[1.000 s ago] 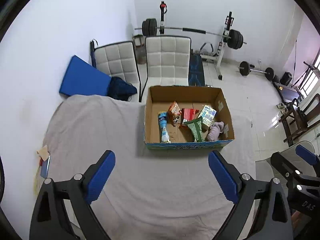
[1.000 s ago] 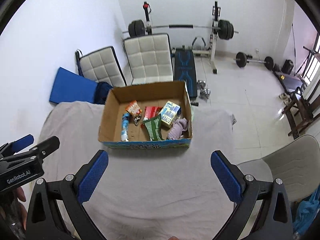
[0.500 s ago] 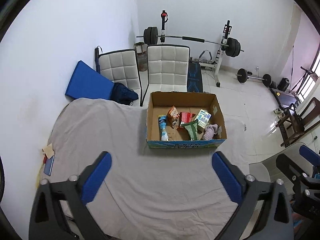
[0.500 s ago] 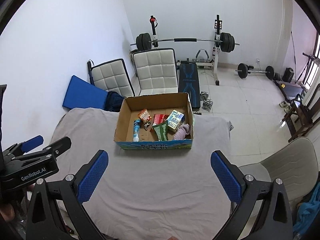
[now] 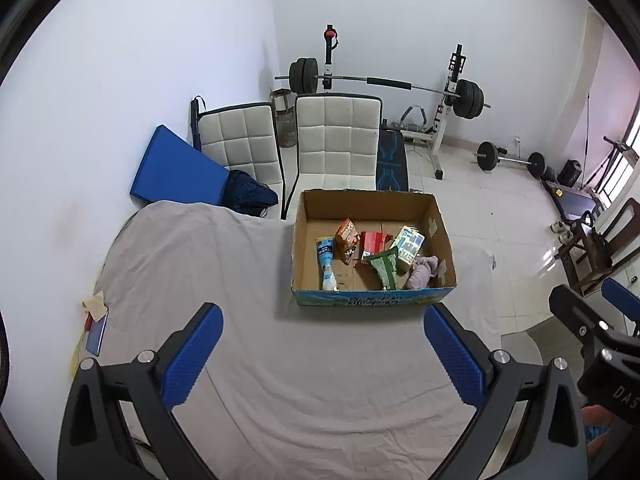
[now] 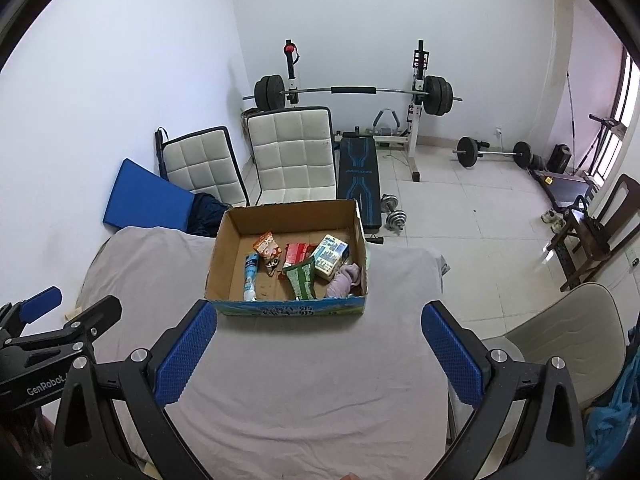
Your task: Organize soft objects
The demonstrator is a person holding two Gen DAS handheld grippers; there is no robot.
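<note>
An open cardboard box [image 5: 304,236] [image 6: 224,248] stands at the far side of a grey-sheeted table. In it lie a blue tube [image 5: 326,260], an orange packet [image 5: 347,234], a red packet [image 5: 374,242], a green packet [image 5: 386,268], a blue-and-white carton [image 5: 410,242] and a pink cloth [image 5: 424,272] [image 6: 346,278]. My left gripper [image 5: 322,352] is open and empty, well short of the box. My right gripper [image 6: 316,352] is open and empty, also short of the box, to the right of the left one.
The grey sheet [image 5: 304,380] covers the table. A small stack of papers [image 5: 94,320] lies at its left edge. Two white chairs [image 5: 338,140] and a blue mat [image 5: 176,172] stand behind the table. A weight bench and barbells [image 6: 356,92] fill the back. A beige chair [image 6: 560,328] is at right.
Both grippers have pulled back and risen, so the box looks smaller and farther. Both stay open and empty.
</note>
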